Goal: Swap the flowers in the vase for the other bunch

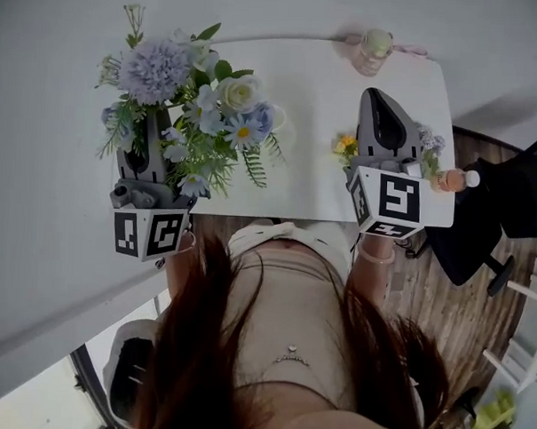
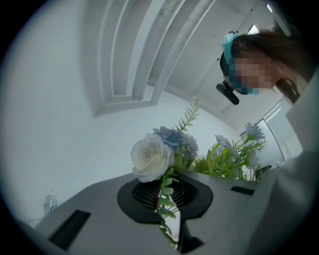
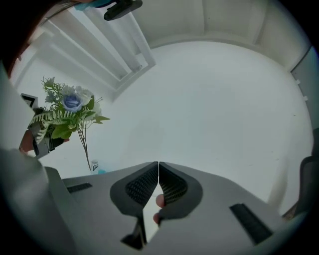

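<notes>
Bunch [image 1: 189,99] held over the table's [image 1: 318,96] left edge
Left gripper [image 2: 167,195] is clenched on the bunch's stems, and the blooms overhang the left edge. Right gripper [image 3: 158,172] is closed on nothing, above the near right corner beside small yellow flowers [image 1: 345,147]. Vase [image 1: 373,49] stands at the far edge, well apart; bare tabletop lies open between the grippers.

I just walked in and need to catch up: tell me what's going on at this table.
A person holds a gripper in each hand over a white table. The left gripper is clamped on the stems of a blue and white bunch, held up in the air. The right gripper is shut and empty, over a smaller bunch. A pink vase stands at the far edge.
</notes>
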A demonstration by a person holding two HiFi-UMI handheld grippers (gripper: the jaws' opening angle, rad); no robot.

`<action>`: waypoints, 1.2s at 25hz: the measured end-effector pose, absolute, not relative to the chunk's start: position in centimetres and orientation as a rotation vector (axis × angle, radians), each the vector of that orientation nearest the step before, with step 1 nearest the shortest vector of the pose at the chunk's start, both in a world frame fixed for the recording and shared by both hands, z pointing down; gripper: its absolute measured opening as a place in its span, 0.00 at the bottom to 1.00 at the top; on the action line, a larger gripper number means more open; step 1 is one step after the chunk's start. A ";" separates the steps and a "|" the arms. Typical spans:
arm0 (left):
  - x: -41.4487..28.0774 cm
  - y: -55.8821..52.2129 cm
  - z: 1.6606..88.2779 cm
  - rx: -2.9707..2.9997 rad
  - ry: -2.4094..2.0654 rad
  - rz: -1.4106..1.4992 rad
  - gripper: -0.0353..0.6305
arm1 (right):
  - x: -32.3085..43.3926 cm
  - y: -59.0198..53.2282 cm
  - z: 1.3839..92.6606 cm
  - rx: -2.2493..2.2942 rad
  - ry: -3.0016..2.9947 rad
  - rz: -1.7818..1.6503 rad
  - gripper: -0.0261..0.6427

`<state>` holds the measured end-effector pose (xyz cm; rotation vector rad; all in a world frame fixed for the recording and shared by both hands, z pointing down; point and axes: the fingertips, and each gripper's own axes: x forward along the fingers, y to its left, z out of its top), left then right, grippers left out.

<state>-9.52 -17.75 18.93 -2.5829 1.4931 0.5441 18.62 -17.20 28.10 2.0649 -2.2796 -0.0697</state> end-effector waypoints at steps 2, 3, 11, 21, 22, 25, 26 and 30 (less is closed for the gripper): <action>-9.8 -18.0 19.6 -2.558 1.547 0.490 0.10 | 18.3 -17.8 28.1 2.040 -2.301 -0.071 0.08; -10.1 -18.1 20.1 -2.547 1.574 0.462 0.10 | 18.1 -18.2 28.2 2.027 -2.312 -0.069 0.08; -15.4 -18.5 26.5 -2.510 1.833 0.247 0.10 | 12.5 -19.8 30.2 1.875 -2.365 -0.047 0.08; -18.2 -20.0 36.5 -2.516 2.127 -0.101 0.10 | 10.4 -21.6 31.3 1.765 -2.372 -0.020 0.08; -18.6 -20.1 37.5 -2.515 2.159 -0.134 0.10 | 10.4 -21.8 31.5 1.756 -2.367 -0.020 0.08; -19.4 -20.7 39.9 -2.503 2.238 -0.232 0.10 | 10.6 -22.5 31.9 1.742 -2.349 -0.020 0.08; -19.5 -20.9 40.6 -2.501 2.260 -0.260 0.10 | 10.8 -22.6 31.9 1.739 -2.342 -0.021 0.08; -19.4 -21.5 43.5 -2.521 2.319 -0.340 0.10 | 11.5 -22.9 32.2 1.737 -2.305 -0.030 0.08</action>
